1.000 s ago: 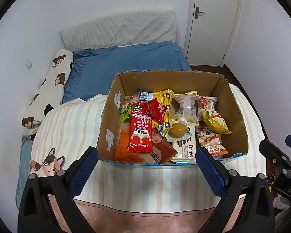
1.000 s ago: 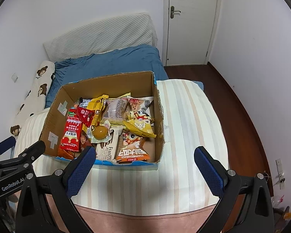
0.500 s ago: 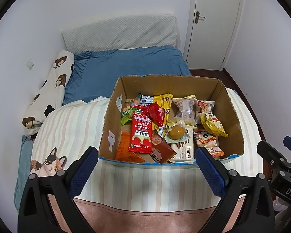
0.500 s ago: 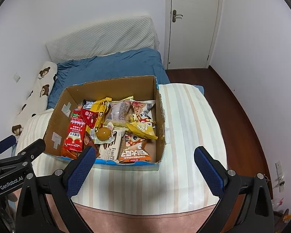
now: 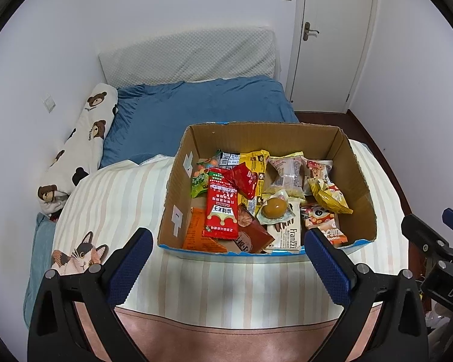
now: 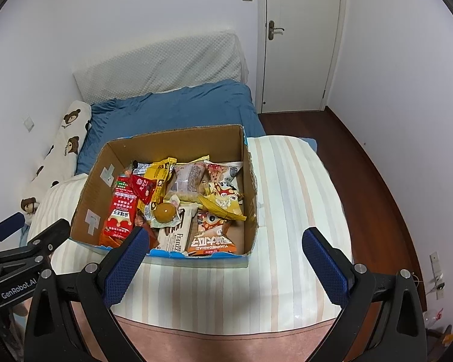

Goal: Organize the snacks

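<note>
My left gripper [image 5: 225, 264] sits at the bottom of the left wrist frame with its jaws spread wide and nothing between them. The cardboard box [image 5: 178, 187] of snacks lies just above that gap, centre and slightly right in the frame, resting on the striped blanket [image 5: 114, 193]. Its near edge is close above my fingertips, not touching them. Inside, a red packet [image 5: 222, 211] lies at the left, a round brown snack in clear wrap [image 5: 275, 208] near the middle and a yellow bag [image 5: 330, 200] at the right.

My right gripper [image 6: 223, 261] is likewise wide apart and empty at the bottom of the right wrist frame. Here the box [image 6: 250, 181] lies above and left of the gap; my left fingertip [image 6: 126, 267] overlaps its near edge in the view, while the right fingertip [image 6: 324, 267] stands over bare blanket [image 6: 296, 199]. An orange seed packet [image 6: 211, 238] lies in the box's lower right corner.
</note>
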`<state>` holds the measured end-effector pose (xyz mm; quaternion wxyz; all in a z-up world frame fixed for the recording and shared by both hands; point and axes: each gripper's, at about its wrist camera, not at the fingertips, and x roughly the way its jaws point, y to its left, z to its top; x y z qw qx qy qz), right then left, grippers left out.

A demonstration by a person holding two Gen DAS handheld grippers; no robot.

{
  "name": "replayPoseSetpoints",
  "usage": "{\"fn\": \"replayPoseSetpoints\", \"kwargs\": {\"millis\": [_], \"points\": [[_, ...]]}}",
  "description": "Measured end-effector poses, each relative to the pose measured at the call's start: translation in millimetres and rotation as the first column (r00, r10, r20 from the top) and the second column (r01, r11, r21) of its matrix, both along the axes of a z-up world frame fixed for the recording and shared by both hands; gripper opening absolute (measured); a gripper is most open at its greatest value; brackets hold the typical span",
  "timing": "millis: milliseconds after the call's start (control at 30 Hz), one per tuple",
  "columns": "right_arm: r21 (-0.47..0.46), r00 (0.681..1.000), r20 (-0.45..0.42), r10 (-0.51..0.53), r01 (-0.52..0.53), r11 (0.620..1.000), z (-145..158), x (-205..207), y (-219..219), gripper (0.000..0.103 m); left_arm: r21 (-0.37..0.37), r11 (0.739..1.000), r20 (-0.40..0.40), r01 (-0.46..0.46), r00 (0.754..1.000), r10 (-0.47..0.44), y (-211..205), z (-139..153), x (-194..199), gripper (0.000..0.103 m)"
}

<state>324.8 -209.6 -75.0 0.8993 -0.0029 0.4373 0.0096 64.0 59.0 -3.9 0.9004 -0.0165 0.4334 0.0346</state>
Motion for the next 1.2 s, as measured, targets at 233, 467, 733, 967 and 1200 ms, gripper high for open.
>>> {"fn": "replayPoseSetpoints", "kwargs": {"millis": [233, 467, 733, 967, 1200], "points": [[0.001, 1.000, 0.001, 0.002, -0.002, 1.000, 1.6, -2.5, -0.4, 0.103, -0.001, 1.000, 0.002, 0.001, 1.000, -0.001, 0.1, 0.8, -0.7, 0.103], [-0.004, 1.000, 0.005, 0.009, -0.009, 1.000, 4.7, -4.9, 1.2, 0.103, 0.000, 1.000, 0.011, 0.003, 1.000, -0.003, 0.3, 5.2, -4.9, 0.103], [0.002, 1.000, 0.012, 0.013, -0.013, 1.000, 9.0, -9.8, 1.1, 0.103, -0.001, 1.000, 0.020, 0.003, 1.000, -0.003, -1.3, 9.7, -8.0, 0.103], [0.006, 1.000, 0.023, 0.017, -0.017, 1.000, 12.7, -14.1, 1.3, 0.103, -0.002, 1.000, 0.029, 0.002, 1.000, -0.002, -2.1, 13.6, -11.7, 0.103], [0.007, 0.999, 0.027, 0.020, -0.020, 1.000, 14.2, -17.8, 0.7, 0.103, 0.002, 1.000, 0.044, 0.000, 0.999, 0.000, -3.1, 18.9, -16.6, 0.103]]}}
